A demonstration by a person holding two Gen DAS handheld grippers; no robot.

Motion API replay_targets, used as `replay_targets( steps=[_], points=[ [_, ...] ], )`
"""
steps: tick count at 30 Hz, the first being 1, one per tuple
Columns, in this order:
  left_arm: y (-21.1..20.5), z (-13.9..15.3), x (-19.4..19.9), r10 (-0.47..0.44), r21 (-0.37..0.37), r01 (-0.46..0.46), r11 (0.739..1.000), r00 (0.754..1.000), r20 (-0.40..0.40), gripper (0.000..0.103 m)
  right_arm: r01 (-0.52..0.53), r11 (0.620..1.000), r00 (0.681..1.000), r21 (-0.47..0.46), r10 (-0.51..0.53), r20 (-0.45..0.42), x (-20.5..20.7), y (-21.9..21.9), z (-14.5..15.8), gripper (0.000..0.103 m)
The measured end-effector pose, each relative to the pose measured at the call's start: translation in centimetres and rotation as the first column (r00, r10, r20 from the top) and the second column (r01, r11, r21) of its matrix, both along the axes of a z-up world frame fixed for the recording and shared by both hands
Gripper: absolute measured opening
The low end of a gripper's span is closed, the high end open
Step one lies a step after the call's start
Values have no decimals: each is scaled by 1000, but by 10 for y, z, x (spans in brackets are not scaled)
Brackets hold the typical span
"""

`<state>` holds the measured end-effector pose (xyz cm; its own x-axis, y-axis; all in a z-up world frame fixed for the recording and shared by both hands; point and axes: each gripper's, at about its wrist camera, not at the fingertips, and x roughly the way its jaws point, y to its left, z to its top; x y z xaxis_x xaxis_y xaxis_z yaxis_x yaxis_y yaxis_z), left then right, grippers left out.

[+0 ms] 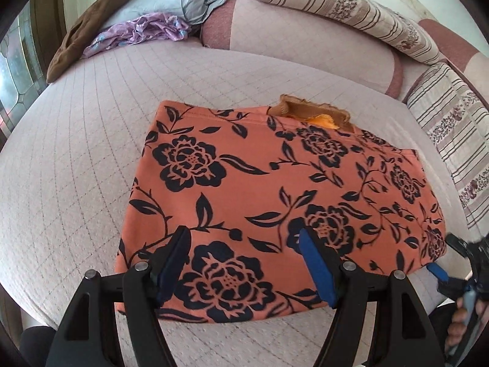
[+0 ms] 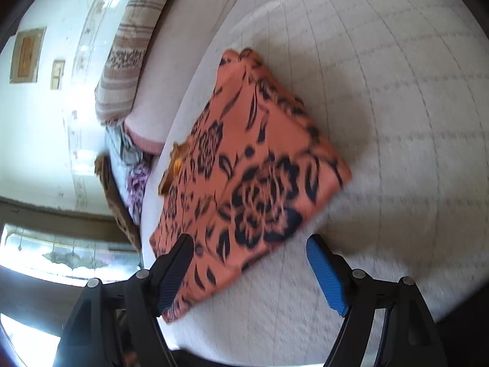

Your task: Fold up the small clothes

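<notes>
An orange garment with a dark floral print [image 1: 275, 189] lies folded into a rectangle on the quilted sofa seat [image 1: 76, 159]. A brown and orange inner layer [image 1: 308, 113] pokes out at its far edge. My left gripper [image 1: 244, 244] is open and empty, hovering over the garment's near edge. My right gripper [image 2: 249, 244] is open and empty, tilted, just off the garment's [image 2: 253, 168] near corner. In the left wrist view it [image 1: 452, 253] shows at the right edge beside the garment's corner.
Striped cushions [image 1: 345, 9] lean on the sofa back, another [image 1: 452, 134] at the right. A pile of brown, blue and purple clothes [image 1: 143, 21] lies at the far left of the seat. A window [image 2: 61, 253] is to the side.
</notes>
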<state>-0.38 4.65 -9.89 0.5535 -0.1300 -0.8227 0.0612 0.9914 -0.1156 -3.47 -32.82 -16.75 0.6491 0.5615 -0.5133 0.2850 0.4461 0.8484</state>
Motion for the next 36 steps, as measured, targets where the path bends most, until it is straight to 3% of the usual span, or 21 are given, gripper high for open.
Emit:
replay_targets(
  steps=[1,3,4,5,7,8,9,11,13,14,16,18,19,20,24,29,34,35,36],
  points=[
    [0,0,0,1,-4,-1,1000,1000,1,75,10,1000,1000,-7,-10,2,4,-1,0,79],
    [0,1,-1,1,-6,-1,1000,1000,0,75,43,999,999,-24,-43,-3,11,-4,-1,67],
    [-1,1,-1,-1,-5,1,1000,1000,-1,75,37,998,999,-51,-38,-11,16,-3,1,35],
    [-2,1,-1,-4,-3,4,1000,1000,-4,75,8,996,999,-94,-11,-40,23,0,-1,12],
    [-4,1,0,-13,4,13,1000,1000,-6,75,-21,990,998,-143,12,-60,33,3,-2,8],
    [-5,2,1,-16,7,16,1000,1000,-2,75,-28,979,998,-200,17,-56,33,5,4,7],
    [-6,4,0,-16,8,15,1000,1000,11,75,-31,945,999,-324,19,-38,30,13,23,7],
    [-9,6,2,-11,-1,11,1000,999,31,75,-30,888,999,-459,33,-1,23,24,50,7],
    [-18,2,8,-22,-16,22,1000,1000,21,78,-34,869,999,-493,36,-5,17,25,51,8],
    [-24,-2,12,-30,-14,30,999,1000,7,78,-69,873,997,-483,46,-60,22,23,36,13],
    [-39,-11,19,-76,-10,76,997,997,-20,78,-105,909,991,-402,61,-121,24,13,11,17],
    [-50,-23,25,-102,16,102,995,994,-37,78,-70,948,994,-311,41,-99,15,-4,16,42],
    [-54,-32,29,-103,30,105,994,993,-54,78,-67,950,994,-304,38,-102,13,-9,20,70],
    [-57,-38,31,-101,44,104,994,993,-66,79,-40,948,997,-315,16,-79,8,-16,28,76],
    [-72,-48,30,-147,132,151,980,988,-37,89,11,943,1000,-334,-8,10,6,-52,52,76],
    [-74,-50,29,-159,147,162,976,987,-33,90,-77,943,992,-323,106,72,85,-68,55,76],
    [-73,-50,30,-156,140,161,977,987,-44,90,-197,914,979,-356,199,-31,186,-68,28,73],
    [-73,-50,30,-157,139,162,977,987,-45,90,-218,911,975,-351,215,-46,204,-66,21,61],
    [-72,-50,30,-160,139,165,977,986,-44,91,-222,905,974,-364,221,-45,211,-64,22,37]
  ],
)
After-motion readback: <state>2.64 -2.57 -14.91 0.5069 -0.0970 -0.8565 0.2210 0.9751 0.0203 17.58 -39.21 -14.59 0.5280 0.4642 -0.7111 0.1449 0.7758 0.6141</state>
